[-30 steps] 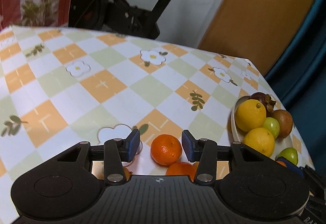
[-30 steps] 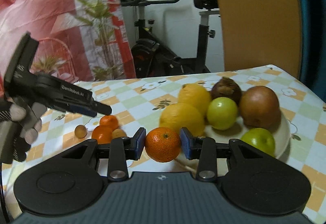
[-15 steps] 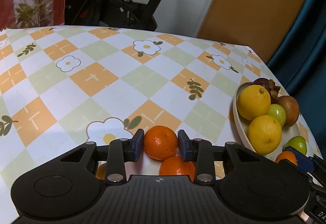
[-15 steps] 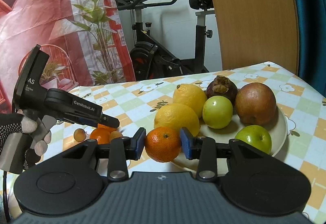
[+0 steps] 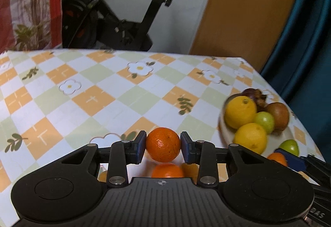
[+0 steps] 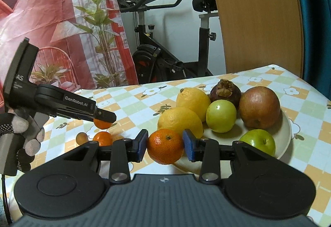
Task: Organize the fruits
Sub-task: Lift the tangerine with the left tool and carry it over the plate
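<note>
Beside the full plate (image 6: 286, 123), both grippers' fingers (image 5: 140, 146) (image 6: 141, 145) clamp mandarins (image 5: 162, 144) (image 6: 165, 146).

One mandarin (image 5: 162, 144), orange with a glossy pitted skin, is clamped between blue pads, clear of the tabletop (image 5: 82, 107). A second mandarin (image 6: 165, 146), stem end up, is clamped likewise at the rim of the plate (image 6: 286, 134). The plate carries two lemons (image 6: 193, 99), two green fruits (image 6: 221, 115), a mangosteen (image 6: 225, 89) and a reddish-brown fruit (image 6: 259, 107). Another mandarin (image 6: 102, 138) and a small brown fruit (image 6: 81, 137) lie loose on the tabletop.
</note>
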A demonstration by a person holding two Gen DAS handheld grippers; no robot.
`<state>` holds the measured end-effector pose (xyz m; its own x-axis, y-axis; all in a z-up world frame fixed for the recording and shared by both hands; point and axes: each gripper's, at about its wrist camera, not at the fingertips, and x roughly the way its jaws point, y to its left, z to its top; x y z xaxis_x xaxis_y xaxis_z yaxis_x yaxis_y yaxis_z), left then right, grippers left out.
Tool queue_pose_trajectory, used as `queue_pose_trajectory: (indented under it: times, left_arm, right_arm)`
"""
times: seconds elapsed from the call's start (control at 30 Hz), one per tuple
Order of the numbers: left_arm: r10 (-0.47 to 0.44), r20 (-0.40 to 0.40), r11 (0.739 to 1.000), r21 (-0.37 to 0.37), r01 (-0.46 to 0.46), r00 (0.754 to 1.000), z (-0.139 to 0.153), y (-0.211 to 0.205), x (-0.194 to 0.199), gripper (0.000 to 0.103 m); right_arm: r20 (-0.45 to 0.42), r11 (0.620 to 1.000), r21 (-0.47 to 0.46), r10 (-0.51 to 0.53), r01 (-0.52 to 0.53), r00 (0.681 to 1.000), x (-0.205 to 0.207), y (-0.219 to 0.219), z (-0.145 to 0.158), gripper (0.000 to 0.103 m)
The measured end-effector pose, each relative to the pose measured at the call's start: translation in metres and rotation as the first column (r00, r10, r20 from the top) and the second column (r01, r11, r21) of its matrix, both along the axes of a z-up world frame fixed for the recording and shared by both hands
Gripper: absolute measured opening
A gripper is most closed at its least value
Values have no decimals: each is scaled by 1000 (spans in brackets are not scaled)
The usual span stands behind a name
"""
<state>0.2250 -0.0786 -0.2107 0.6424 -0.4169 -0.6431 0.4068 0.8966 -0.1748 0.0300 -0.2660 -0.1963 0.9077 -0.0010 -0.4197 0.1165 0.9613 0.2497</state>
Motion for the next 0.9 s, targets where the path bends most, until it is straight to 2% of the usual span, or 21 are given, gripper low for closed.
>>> queue_pose_trajectory:
  times: [0.3,0.57,0.9]
  left_arm:
    - [-35,63,999,-8,36,997,15,-11,-12,38]
    - [-65,67,996,-59,69,996,22,-13,-18,38]
    - [-197,85,970,-125,206,977,36,-43,-40,37]
  right_arm:
    - [5,1000,5,0,0,1000,-2,1,0,40]
    - [10,1000,17,-12,12,1000,-3,-2,1,40]
    - [62,997,-12,-72,72,995,-19,-22,14,40]
